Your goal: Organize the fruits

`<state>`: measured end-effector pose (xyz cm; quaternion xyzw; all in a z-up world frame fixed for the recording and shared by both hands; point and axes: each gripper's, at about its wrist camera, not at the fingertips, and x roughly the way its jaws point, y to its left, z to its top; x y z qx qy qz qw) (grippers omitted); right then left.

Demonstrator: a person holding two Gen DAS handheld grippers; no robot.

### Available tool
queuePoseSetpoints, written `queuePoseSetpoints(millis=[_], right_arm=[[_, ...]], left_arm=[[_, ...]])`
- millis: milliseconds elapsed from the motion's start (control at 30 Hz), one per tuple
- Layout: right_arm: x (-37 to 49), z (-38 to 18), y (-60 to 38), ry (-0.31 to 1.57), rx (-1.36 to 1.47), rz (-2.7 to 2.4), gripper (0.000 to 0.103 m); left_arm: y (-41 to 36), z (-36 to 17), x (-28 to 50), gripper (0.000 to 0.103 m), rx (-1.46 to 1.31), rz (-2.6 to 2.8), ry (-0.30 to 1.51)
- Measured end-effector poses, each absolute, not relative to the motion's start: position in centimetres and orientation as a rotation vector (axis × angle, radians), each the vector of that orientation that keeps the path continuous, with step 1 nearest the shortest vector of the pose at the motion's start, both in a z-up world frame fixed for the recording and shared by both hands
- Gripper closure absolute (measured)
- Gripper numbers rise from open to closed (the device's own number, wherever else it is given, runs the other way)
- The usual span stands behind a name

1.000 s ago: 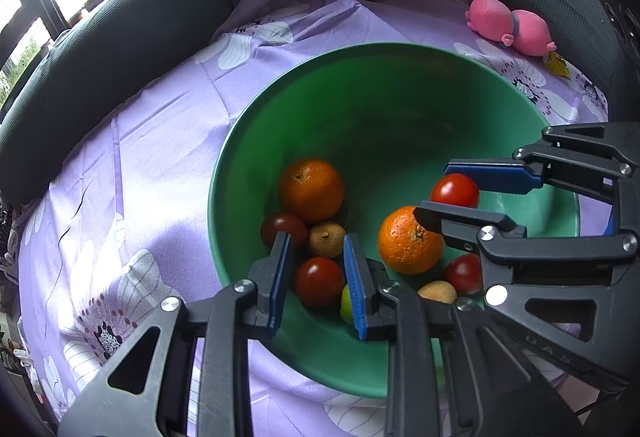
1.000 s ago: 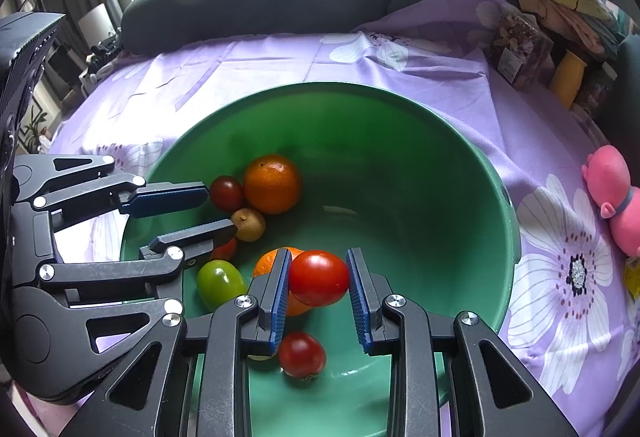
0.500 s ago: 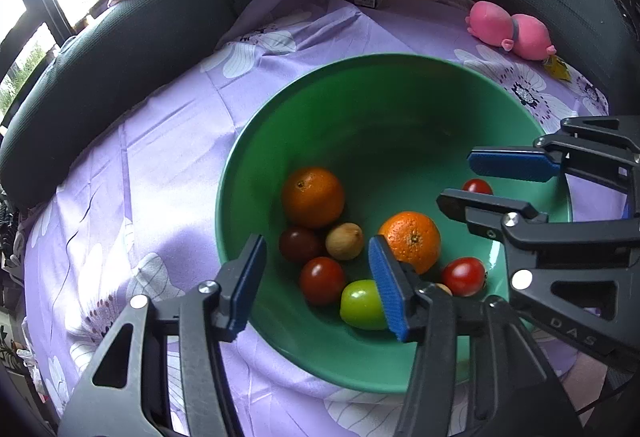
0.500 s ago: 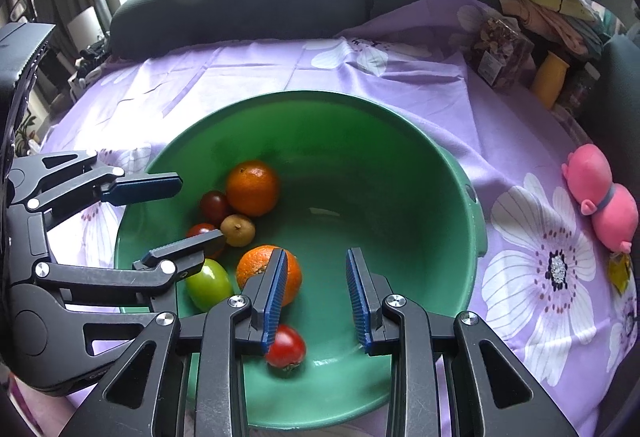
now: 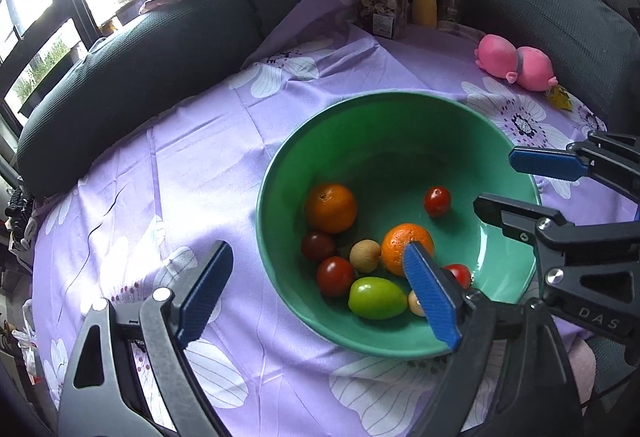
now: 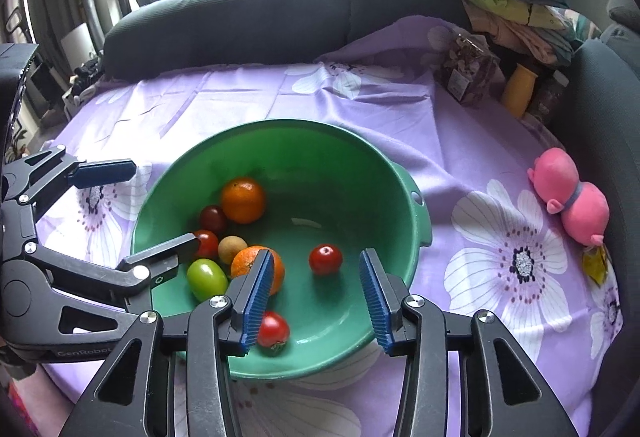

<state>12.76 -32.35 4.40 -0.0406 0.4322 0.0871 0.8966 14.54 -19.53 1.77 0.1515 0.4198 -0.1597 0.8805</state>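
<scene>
Both grippers hang above the near rim of the green bowl [image 6: 416, 197], jaws spread wide and holding nothing. All visible fruit lies inside the bowl. A lone red tomato [image 6: 325, 259] sits on the bowl's floor, apart from the cluster; it lies straight ahead of the right gripper [image 6: 316, 297], between the lines of its fingers and a little beyond the tips. The left gripper [image 5: 316, 297] straddles the bowl's left wall, with the green tomato [image 5: 377, 298] and an orange [image 5: 400, 243] closest to its right finger. For the lone tomato, the right gripper looks nearer. It is round, so no long axis matters.
</scene>
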Motion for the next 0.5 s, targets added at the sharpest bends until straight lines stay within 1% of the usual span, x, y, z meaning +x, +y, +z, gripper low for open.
queuePoseSetpoints(millis=[100,167,233,300,400,467,500], right_arm=[[12.1,5.0,-32.5,0.882,-0.082,0.180,0.054],[11.7,5.5,-32.5,0.873,-0.082,0.178,0.049],[11.3,5.9,-32.7,0.866,-0.083,0.180,0.044],[10.8,6.4,-32.8,0.855,-0.083,0.178,0.041],[10.0,7.0,-32.9,0.836,-0.087,0.181,0.036],[9.4,7.5,-32.8,0.825,-0.098,0.182,0.025],[9.1,7.7,-32.8,0.819,-0.103,0.184,0.023]], left_arm=[[-19.3,2.5,13.9,0.012,0.308,-0.326,0.857],[-19.2,3.0,13.5,0.011,0.300,-0.320,0.845],[-19.1,3.4,13.2,0.008,0.299,-0.311,0.833],[-18.9,3.9,12.7,0.002,0.296,-0.297,0.819],[-18.5,4.5,12.2,0.001,0.278,-0.291,0.806],[-18.4,4.9,11.8,0.001,0.275,-0.288,0.799],[-18.4,5.1,11.6,0.001,0.273,-0.290,0.796]])
